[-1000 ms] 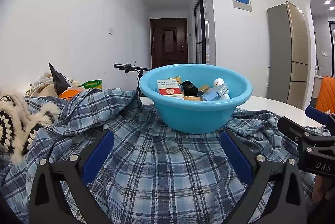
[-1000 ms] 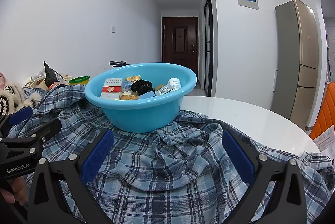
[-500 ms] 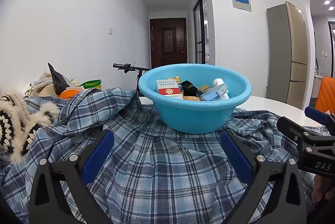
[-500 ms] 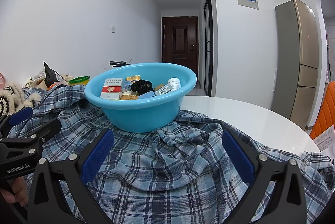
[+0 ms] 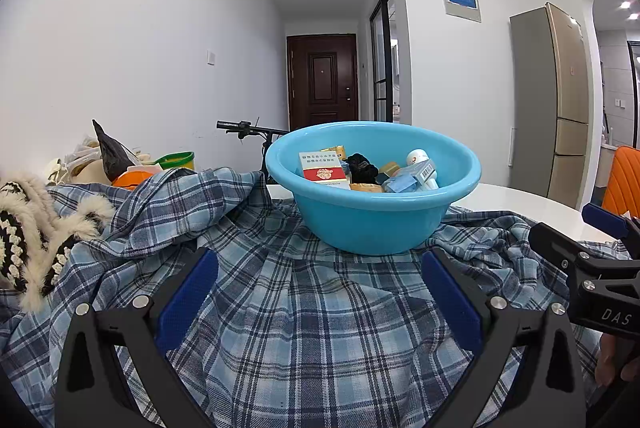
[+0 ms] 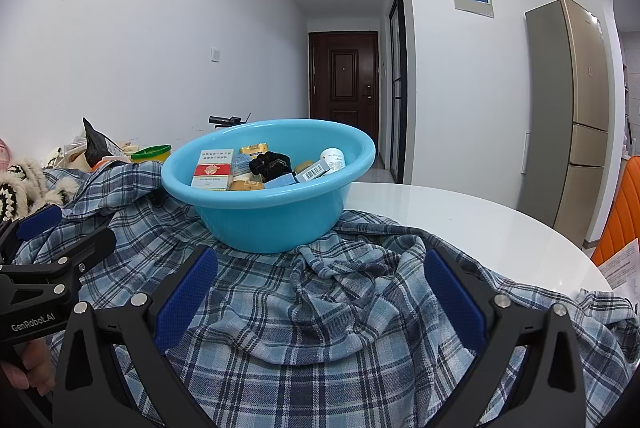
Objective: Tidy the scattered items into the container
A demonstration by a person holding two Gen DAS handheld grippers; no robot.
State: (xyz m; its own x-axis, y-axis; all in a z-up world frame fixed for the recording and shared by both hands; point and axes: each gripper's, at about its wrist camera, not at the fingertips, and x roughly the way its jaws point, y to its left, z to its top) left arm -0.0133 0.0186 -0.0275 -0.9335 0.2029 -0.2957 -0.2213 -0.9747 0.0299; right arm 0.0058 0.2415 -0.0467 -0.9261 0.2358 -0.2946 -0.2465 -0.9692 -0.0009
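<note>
Blue basin (image 5: 372, 224) on plaid shirt (image 5: 304, 328), already filled with small items.

Both grippers held low over the shirt, short of the basin: left gripper (image 5: 320, 300) with jaws wide apart and empty, right gripper (image 6: 322, 298) likewise spread and holding nothing. Inside the basin: a red-and-white box (image 6: 212, 170), a black scrunchie (image 6: 270, 164), a white bottle (image 6: 333, 158), other small packets. White table (image 6: 460, 228) bare to the right; furry black-and-white knit (image 5: 28, 228) at far left.
</note>
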